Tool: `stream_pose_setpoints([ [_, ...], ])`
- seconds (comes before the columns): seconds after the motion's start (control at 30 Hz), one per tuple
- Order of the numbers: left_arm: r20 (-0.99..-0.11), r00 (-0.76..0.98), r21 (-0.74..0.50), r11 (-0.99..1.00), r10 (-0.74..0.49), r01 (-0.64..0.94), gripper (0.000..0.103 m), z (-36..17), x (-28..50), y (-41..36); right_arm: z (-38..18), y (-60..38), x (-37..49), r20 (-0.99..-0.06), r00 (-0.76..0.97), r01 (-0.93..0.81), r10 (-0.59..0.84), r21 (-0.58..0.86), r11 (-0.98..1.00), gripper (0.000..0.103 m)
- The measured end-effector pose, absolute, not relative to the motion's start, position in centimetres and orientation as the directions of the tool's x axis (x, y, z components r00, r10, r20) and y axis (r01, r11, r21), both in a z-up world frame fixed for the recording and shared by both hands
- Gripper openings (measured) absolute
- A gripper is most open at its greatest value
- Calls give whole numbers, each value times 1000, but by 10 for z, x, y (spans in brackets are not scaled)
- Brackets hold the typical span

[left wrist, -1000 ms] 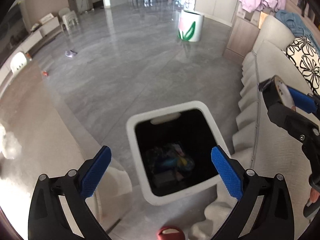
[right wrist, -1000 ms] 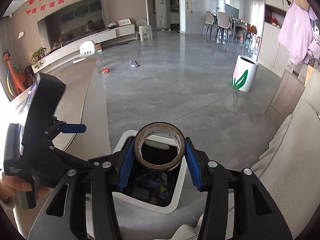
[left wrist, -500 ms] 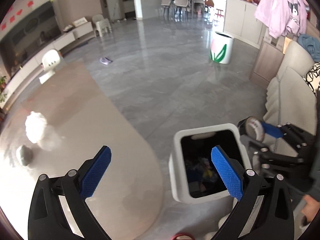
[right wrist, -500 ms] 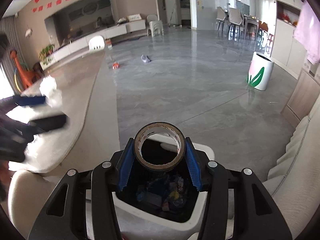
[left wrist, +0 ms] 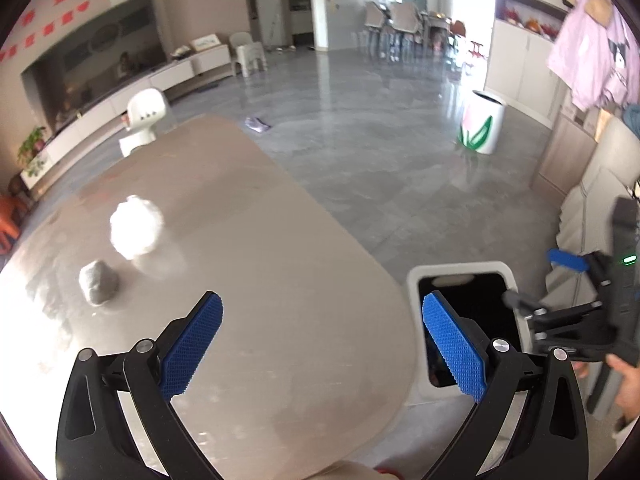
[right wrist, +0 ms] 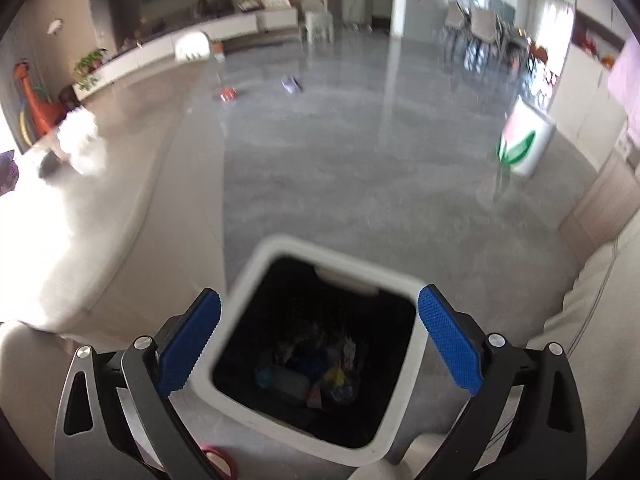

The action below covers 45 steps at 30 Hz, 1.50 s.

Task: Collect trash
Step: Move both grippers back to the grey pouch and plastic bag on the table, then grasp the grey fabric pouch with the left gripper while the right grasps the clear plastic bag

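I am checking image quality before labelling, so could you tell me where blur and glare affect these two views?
Right wrist view: motion blur smears the whole room and the white bin, and window glare blows out the table at left. Left wrist view: sharper overall; sheen on the table, and the right hand-held gripper is blurred.

Right gripper [right wrist: 319, 340]: jaws have just been opening and now stand wide, nothing between the blue pads [right wrist: 190, 346]. Directly below, at 6 o'clock, a white square trash bin [right wrist: 256, 272] with a dark interior; mixed litter [right wrist: 320, 376] lies at its bottom, individual items too blurred to identify. Beige table [right wrist: 120, 208] at 9 o'clock carries a crumpled white paper ball [right wrist: 82, 140]; glare washes out its near edge. Grey tiled floor [right wrist: 340, 168] ahead, with a small purple item [right wrist: 291, 83] and a red item [right wrist: 227, 94] at 11 o'clock. White bin with a tulip print [right wrist: 524, 146] at 2 o'clock. Cream sofa [right wrist: 592, 300] at 4 o'clock.
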State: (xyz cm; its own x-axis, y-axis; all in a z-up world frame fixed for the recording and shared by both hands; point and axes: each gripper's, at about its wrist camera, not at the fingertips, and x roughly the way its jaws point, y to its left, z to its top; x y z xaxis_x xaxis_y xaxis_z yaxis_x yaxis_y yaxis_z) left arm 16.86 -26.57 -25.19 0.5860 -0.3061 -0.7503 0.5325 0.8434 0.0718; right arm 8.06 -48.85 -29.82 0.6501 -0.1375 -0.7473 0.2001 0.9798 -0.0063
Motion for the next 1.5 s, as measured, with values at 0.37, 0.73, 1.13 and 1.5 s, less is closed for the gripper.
stream_pose_setpoints([
  [0.37, -661, 726, 71, 947, -189, 312, 98, -222, 200, -170, -193, -377, 121, -527, 849, -110, 39, -103, 989, 98],
  [0.73, -680, 727, 1, 992, -94, 129, 98, -236, 263, -70, -172, -302, 203, -463, 866, -216, 188, -7, 976, 98],
  [1.13, -714, 699, 14, 997, -45, 79, 98, -285, 318, -47, -209, -245, 277, -510, 837, -262, 196, -60, 963, 98],
  [1.5, -784, 612, -51, 993, -105, 105, 61, -328, 363, -50, -228, -236, 299, -545, 818, -279, 184, -97, 955, 98],
])
